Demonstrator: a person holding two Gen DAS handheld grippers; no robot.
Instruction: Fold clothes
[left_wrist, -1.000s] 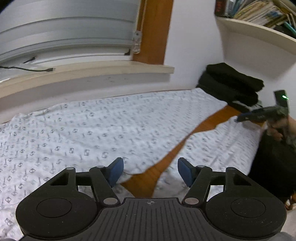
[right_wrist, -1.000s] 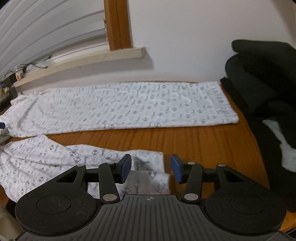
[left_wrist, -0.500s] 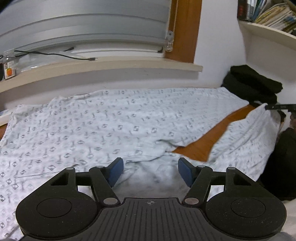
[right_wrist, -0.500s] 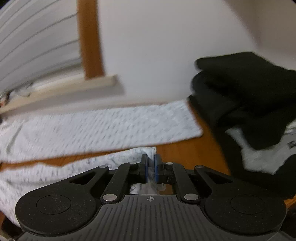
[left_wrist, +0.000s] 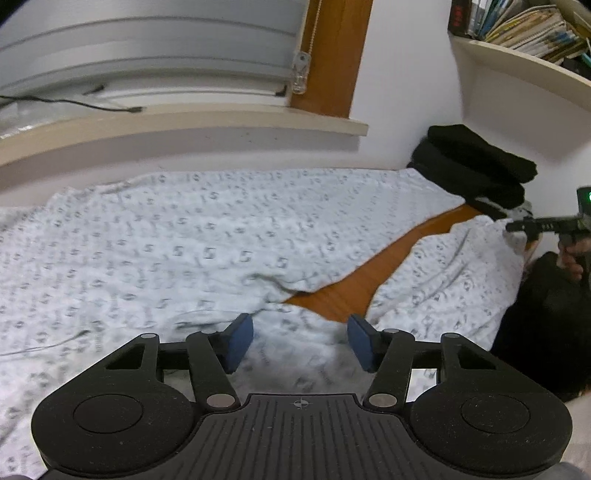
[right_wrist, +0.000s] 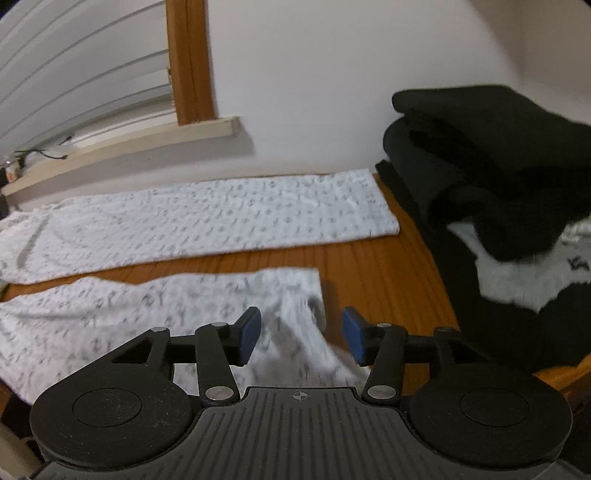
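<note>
Right jaws: while they were shut on the hem half a second ago, the right gripper (right_wrist: 300, 334) now stands open over it.
Left jaws: the left gripper (left_wrist: 300, 341) is open, holding nothing.
Garment: the white patterned cotton trousers (left_wrist: 177, 251) lie spread on the wooden table (right_wrist: 388, 266); the near leg looks released, so a new grasp probably follows.
Only right view: the white print under the black folded clothes (right_wrist: 491, 155).

I was in a home: blinds (left_wrist: 155, 48) over a windowsill (left_wrist: 184, 123), a crammed bookshelf (left_wrist: 524, 55), folded black clothes (right_wrist: 491, 158).
</note>
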